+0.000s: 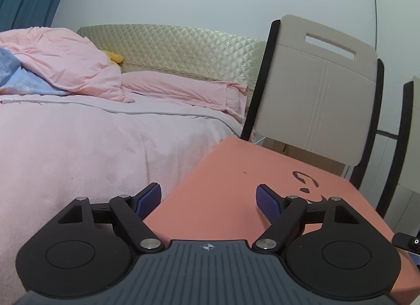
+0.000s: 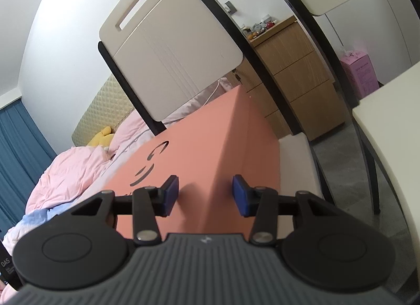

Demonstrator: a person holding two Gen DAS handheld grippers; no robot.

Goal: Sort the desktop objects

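A salmon-pink box (image 1: 236, 171) with a cut-out logo (image 1: 307, 181) on its top lies in front of both grippers. My left gripper (image 1: 207, 192) is open and straddles the box's left edge. One of its blue pads (image 1: 149, 200) hangs over the bed, the other over the box top, and neither touches. In the right wrist view my right gripper (image 2: 205, 181) straddles the right top edge of the box (image 2: 189, 147). Its jaws stand fairly close, one pad over the top face, the other beside the side face. Whether these pads press on the box does not show.
A beige chair (image 1: 315, 95) with a black frame stands right behind the box. A bed (image 1: 78, 152) with pink bedding lies to the left. At the right are a white table (image 2: 393, 126), a wooden dresser (image 2: 294, 68) and a pink carton (image 2: 359, 71).
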